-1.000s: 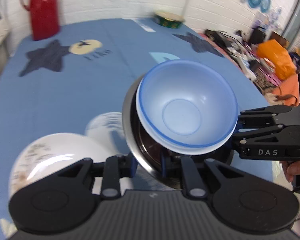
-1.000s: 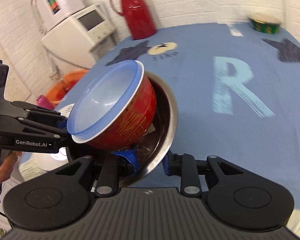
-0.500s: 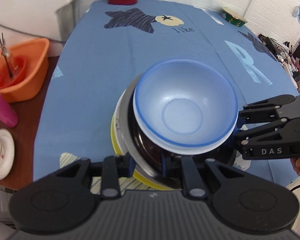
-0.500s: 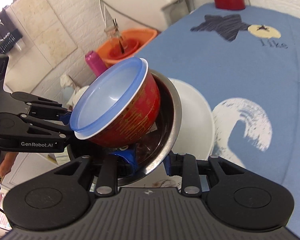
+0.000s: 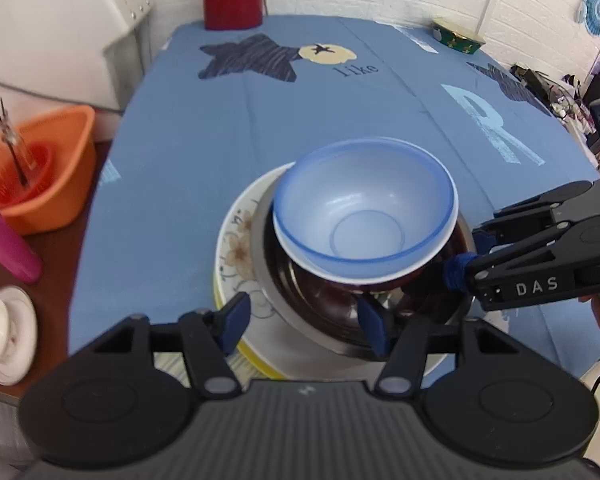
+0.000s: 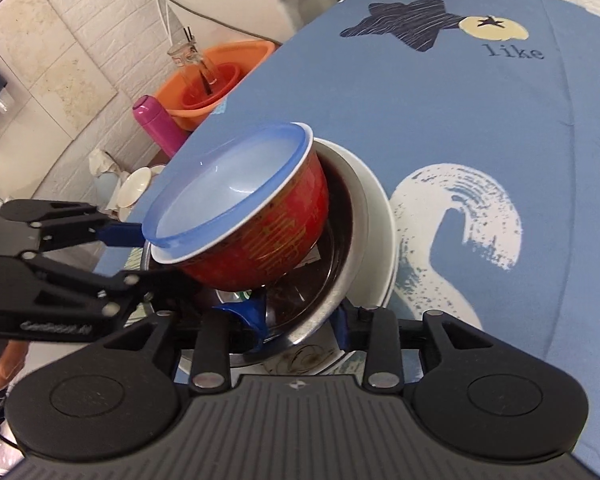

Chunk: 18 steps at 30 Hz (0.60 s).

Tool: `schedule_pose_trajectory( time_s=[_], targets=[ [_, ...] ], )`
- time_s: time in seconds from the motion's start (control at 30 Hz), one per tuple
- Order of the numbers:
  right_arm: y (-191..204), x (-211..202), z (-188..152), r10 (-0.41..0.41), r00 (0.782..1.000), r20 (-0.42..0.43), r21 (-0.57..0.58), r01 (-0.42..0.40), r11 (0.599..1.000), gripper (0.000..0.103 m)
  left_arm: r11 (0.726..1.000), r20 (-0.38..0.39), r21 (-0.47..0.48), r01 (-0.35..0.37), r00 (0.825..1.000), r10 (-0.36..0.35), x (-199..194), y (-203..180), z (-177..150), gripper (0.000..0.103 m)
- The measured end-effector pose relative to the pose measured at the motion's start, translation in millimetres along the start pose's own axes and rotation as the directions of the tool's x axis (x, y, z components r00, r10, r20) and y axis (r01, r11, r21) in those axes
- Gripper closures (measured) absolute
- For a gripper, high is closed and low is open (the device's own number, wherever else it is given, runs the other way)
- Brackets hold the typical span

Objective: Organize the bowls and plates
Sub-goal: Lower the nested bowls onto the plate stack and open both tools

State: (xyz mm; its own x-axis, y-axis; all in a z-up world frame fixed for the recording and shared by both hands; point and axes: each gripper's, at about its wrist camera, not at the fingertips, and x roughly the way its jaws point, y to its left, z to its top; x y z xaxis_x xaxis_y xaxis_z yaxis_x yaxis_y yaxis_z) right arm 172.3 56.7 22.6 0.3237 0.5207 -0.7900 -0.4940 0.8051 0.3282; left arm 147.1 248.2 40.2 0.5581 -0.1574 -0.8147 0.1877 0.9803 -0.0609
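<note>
Steel bowl (image 5: 300,312) w/ nested red bowl (image 6: 268,236): rigid, slick, top-heavy; best gripped at rim. Left gripper (image 5: 306,316) jaws spread, nothing held; right gripper (image 6: 300,320) pinched on steel bowl rim.

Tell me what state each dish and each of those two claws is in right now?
Blue bowl: empty, nested in the red bowl.
Red bowl: tilted inside the steel bowl.
Steel bowl: resting on the plates.
Plates: stacked on the tablecloth.
Left gripper: open.
Right gripper: shut on steel bowl.
</note>
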Motion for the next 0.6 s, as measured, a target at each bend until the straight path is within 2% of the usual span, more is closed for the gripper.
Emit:
schedule_pose_trajectory(
  time_s=[0.23,0.43,0.6],
  targets=[
    [11.4,7.1,1.9,-0.007,0.999,-0.044,-0.012,0.007,1.0,0.078,0.999,-0.003,-0.045,-0.02,1.0,0.02,-6.1,9.5,-4.6,0.043],
    [13.0,-1.9,-2.7,0.006,0.998,-0.066,0.043,-0.003,0.999,0.075,0.998,0.004,-0.068,-0.018,1.0,0.018,-7.8,15.6,-3.5,0.043],
    [10.2,-14.8,-4.1,0.017,0.999,-0.045,0.045,-0.015,0.999,0.071,0.997,0.012,-0.08,-0.018,1.0,0.019,-12.8,20.1,-9.1,0.043]
  ],
)
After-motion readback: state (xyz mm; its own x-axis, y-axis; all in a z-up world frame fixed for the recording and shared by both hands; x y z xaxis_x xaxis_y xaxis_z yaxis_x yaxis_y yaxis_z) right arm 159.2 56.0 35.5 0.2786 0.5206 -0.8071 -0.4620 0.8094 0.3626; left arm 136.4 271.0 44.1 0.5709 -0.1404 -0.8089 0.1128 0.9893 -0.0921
